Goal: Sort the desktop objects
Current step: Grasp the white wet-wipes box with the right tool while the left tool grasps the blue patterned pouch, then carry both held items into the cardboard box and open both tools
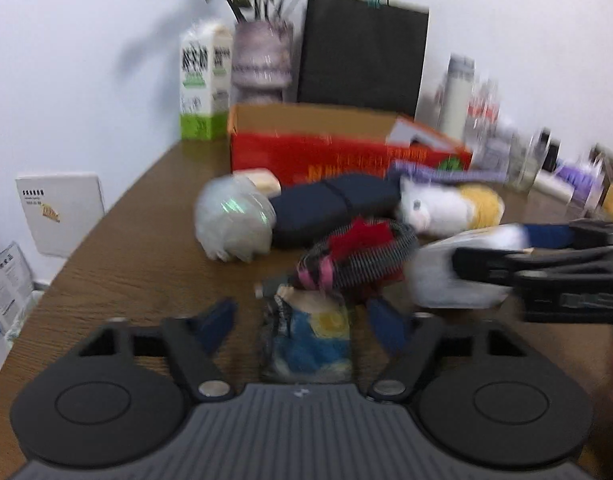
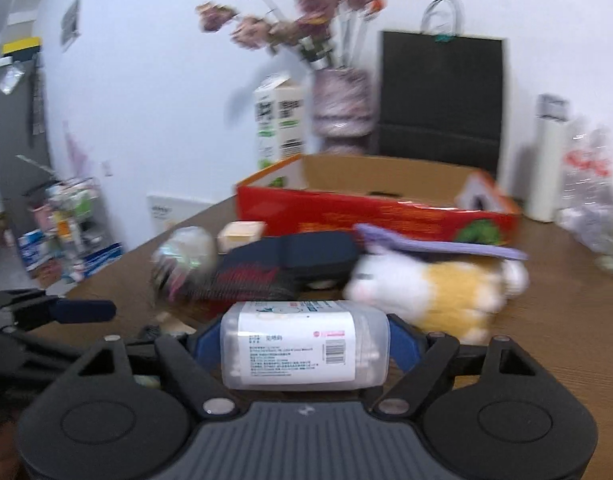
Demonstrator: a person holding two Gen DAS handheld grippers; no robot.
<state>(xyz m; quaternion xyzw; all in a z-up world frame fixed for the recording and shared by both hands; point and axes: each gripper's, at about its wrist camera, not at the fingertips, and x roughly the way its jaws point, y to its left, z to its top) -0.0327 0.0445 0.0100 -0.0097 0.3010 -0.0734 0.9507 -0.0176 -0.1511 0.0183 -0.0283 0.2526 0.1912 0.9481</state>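
My right gripper (image 2: 304, 346) is shut on a clear cotton-swab container (image 2: 302, 346) with a white label, held above the table; it also shows in the left wrist view (image 1: 446, 276), at the right. My left gripper (image 1: 306, 320) is open, its blue fingers on either side of a blue and yellow pouch (image 1: 310, 340) lying on the brown table (image 1: 126, 264). Beyond lie a red and striped bundle (image 1: 362, 256), a dark case (image 1: 330, 204), a shiny plastic ball (image 1: 234, 216), a white and yellow plush toy (image 2: 430, 284) and a purple cloth (image 2: 434, 246). An open red cardboard box (image 2: 370, 210) stands behind them.
At the back stand a green and white carton (image 1: 204, 84), a vase of dried flowers (image 1: 262, 64), a black paper bag (image 1: 362, 60) and a white bottle (image 2: 550, 156). Bottles and jars (image 1: 546, 160) crowd the back right. The table's left edge drops to cluttered floor (image 2: 66, 232).
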